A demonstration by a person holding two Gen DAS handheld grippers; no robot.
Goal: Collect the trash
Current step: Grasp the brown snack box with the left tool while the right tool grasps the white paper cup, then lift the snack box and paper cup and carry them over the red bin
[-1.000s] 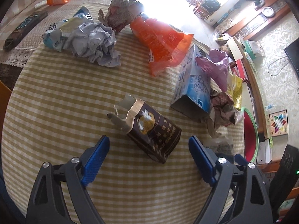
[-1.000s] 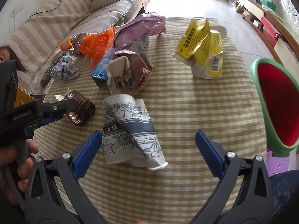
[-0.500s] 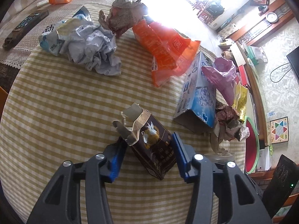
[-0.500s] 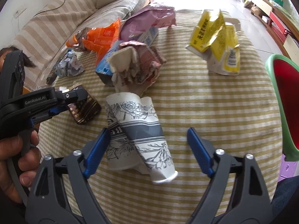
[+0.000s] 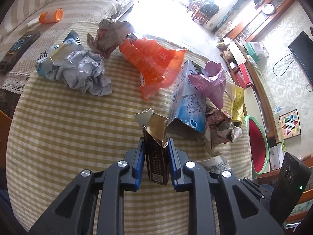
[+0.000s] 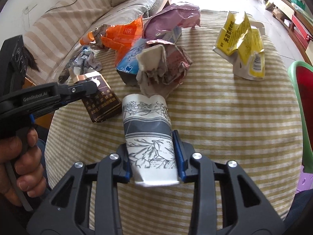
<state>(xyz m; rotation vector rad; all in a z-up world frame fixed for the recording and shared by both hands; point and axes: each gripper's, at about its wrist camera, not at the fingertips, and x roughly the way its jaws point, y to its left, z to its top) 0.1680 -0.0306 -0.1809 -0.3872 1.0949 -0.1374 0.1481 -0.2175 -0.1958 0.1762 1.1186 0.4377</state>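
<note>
Two handheld grippers work over a round worktop [image 5: 58,129] covered in yellow-and-white striped cloth and strewn with trash. The left gripper [image 5: 155,146] has its blue jaws closed tight on a dark brown cigarette pack [image 5: 156,156], its torn gold top pointing away. The right gripper [image 6: 152,152] has its jaws pressed against both sides of a flattened paper cup [image 6: 149,143] printed with grey flowers, at the near edge of the worktop. Farther off lie a crumpled white paper ball [image 5: 84,74], an orange plastic bag [image 5: 154,64], a blue carton [image 5: 188,99], a pink bag [image 6: 172,19] and a yellow wrapper [image 6: 242,43]. A green-rimmed red bin [image 6: 301,109] stands at the right.
</note>
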